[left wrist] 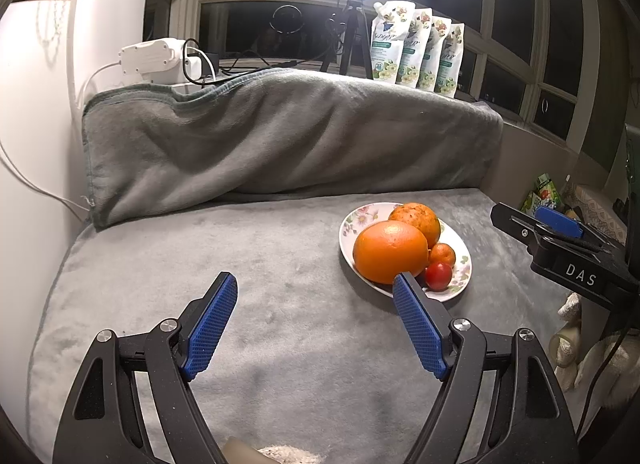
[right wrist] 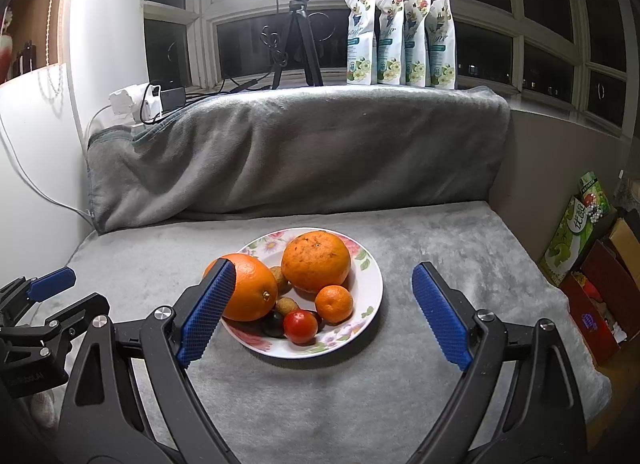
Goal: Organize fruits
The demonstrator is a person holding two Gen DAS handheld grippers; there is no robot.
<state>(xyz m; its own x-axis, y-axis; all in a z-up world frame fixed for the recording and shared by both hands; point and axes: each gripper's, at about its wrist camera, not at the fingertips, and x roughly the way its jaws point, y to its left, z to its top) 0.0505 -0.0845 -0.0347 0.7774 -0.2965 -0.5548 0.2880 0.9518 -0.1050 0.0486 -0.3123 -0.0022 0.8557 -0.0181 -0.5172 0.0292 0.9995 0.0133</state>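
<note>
Fruits [right wrist: 316,264] on floral plate [right wrist: 372,284], ahead of right gripper [right wrist: 326,284], jaws wide open, empty

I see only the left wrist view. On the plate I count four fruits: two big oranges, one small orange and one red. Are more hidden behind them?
Observer: Yes. Two small brown fruits sit between the smooth orange and the rough orange.
Operator: Anything else?
Observer: A dark fruit lies just left of the red fruit.
Operator: Is the right claw open?
Observer: Yes, the right claw is open and holds nothing.
</note>
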